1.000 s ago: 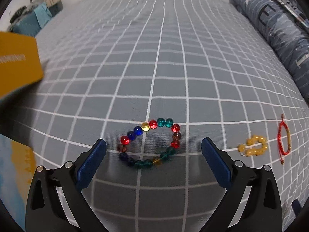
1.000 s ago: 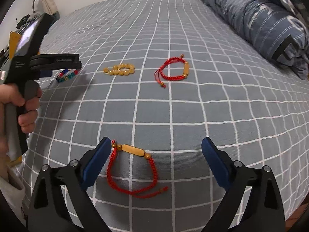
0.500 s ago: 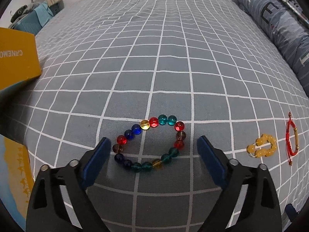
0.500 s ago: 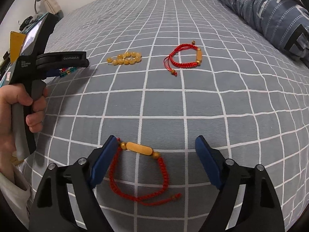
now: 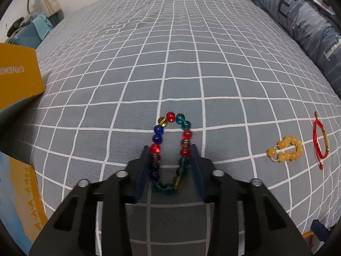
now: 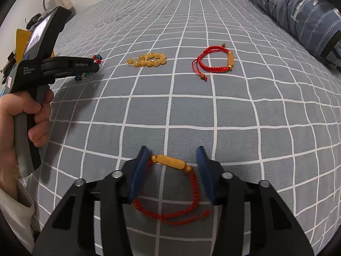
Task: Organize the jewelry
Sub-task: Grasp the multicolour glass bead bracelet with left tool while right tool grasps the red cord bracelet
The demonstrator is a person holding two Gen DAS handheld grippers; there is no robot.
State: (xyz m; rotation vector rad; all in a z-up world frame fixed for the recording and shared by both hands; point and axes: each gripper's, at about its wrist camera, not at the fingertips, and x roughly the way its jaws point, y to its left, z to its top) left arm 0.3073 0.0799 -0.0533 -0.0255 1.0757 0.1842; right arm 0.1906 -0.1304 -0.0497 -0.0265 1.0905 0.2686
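My left gripper (image 5: 169, 149) is shut on a bracelet of coloured glass beads (image 5: 170, 117), squeezed into a narrow loop on the grey checked bedspread; both also show in the right wrist view (image 6: 97, 59). My right gripper (image 6: 172, 152) has closed around a red cord bracelet with a yellow tube bead (image 6: 170, 162); the pads (image 6: 140, 170) touch its sides. A yellow bead bracelet (image 5: 285, 151) (image 6: 148, 60) and a second red cord bracelet (image 5: 320, 140) (image 6: 215, 60) lie loose between them.
A yellow box (image 5: 17, 74) stands at the left edge of the bed, with another printed yellow item (image 5: 19, 198) below it. A rolled blue quilt (image 6: 298, 10) lies along the right. The bed's front edge is right under both grippers.
Both grippers have closed. The left pressed the round bead bracelet into a narrow loop. The right drew in on the red cord bracelet.
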